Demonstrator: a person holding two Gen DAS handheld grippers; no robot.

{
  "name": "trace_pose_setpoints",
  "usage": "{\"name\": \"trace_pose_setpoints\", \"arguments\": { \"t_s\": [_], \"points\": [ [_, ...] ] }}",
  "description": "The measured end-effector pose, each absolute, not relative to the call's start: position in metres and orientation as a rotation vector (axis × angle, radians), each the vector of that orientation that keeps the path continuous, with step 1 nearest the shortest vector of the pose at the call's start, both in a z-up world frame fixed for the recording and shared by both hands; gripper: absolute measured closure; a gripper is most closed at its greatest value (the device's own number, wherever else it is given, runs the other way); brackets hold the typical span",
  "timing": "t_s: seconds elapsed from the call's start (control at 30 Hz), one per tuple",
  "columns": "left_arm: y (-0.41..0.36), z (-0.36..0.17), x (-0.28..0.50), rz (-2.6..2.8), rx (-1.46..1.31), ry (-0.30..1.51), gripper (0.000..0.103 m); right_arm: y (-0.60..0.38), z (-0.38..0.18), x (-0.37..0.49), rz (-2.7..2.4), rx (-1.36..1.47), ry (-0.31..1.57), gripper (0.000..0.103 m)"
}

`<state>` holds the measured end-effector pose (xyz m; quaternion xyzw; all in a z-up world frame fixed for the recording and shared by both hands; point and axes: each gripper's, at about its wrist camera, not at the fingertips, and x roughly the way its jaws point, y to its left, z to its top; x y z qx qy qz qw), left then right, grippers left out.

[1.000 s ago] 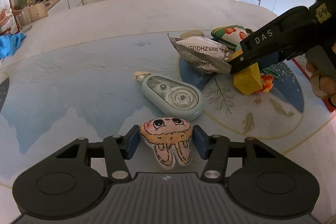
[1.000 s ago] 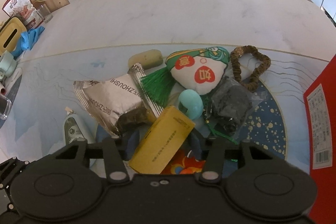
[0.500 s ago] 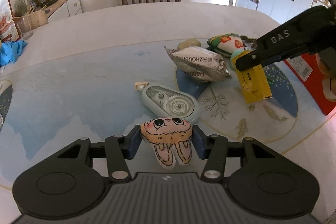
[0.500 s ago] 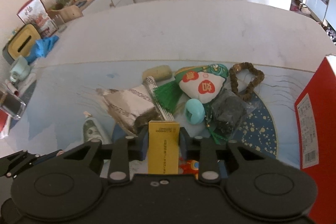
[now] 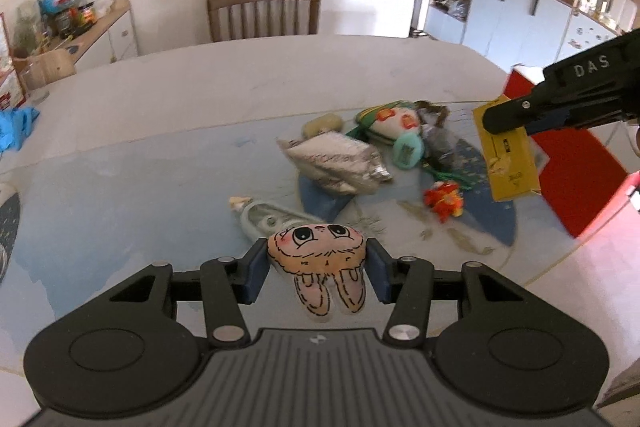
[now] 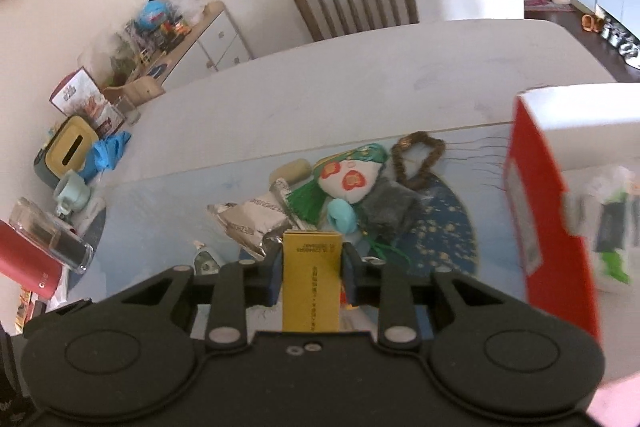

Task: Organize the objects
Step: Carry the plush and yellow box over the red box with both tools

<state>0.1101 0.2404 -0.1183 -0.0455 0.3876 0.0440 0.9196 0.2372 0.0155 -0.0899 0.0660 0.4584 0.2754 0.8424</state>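
Right now we have both grippers up off the table (image 5: 168, 115), each clamped on its own thing. Our left gripper (image 5: 316, 267) pinches a small bunny-face plush (image 5: 318, 255) between its blue pads, the two ears hanging down toward the camera. Our right gripper (image 6: 311, 273) squeezes a yellow box (image 6: 311, 283) by its two narrow sides; from the left wrist view the box (image 5: 508, 163) hangs in the air just in front of the red box (image 5: 576, 171) at the table's right edge. In the right wrist view that red box (image 6: 540, 211) stands upright, open at the top, with something in clear wrapping inside, too blurred for us to name.

On the blue mat (image 5: 120, 195) lies the pile: a silver snack bag (image 5: 336, 163), a white sachet with a green tassel (image 6: 348, 175), a teal egg-shaped thing (image 6: 340, 215), a brown bead loop (image 6: 420, 159), a dark packet (image 6: 392, 207), a small orange trinket (image 5: 444, 199), and a pale correction-tape dispenser (image 5: 272, 223) just beyond the plush
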Motion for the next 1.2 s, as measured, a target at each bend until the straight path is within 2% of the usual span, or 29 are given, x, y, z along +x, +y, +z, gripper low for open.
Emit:
{"name": "trace_pose_setpoints", "arguments": {
  "t_s": [0.4, 0.7, 1.2],
  "points": [
    [0.201, -0.085, 0.124, -0.033, -0.047, 0.777, 0.052, -0.045, -0.055, 0.223, 0.521, 0.205, 0.909, 0.075],
    [0.143, -0.058, 0.159, -0.152, -0.023, 0.769, 0.052, -0.110, -0.041, 0.230, 0.429, 0.220, 0.866, 0.075],
    [0.022, -0.044, 0.220, -0.241, 0.045, 0.798, 0.052, -0.223, -0.055, 0.276, 0.340, 0.220, 0.876, 0.075]
  ]
}}
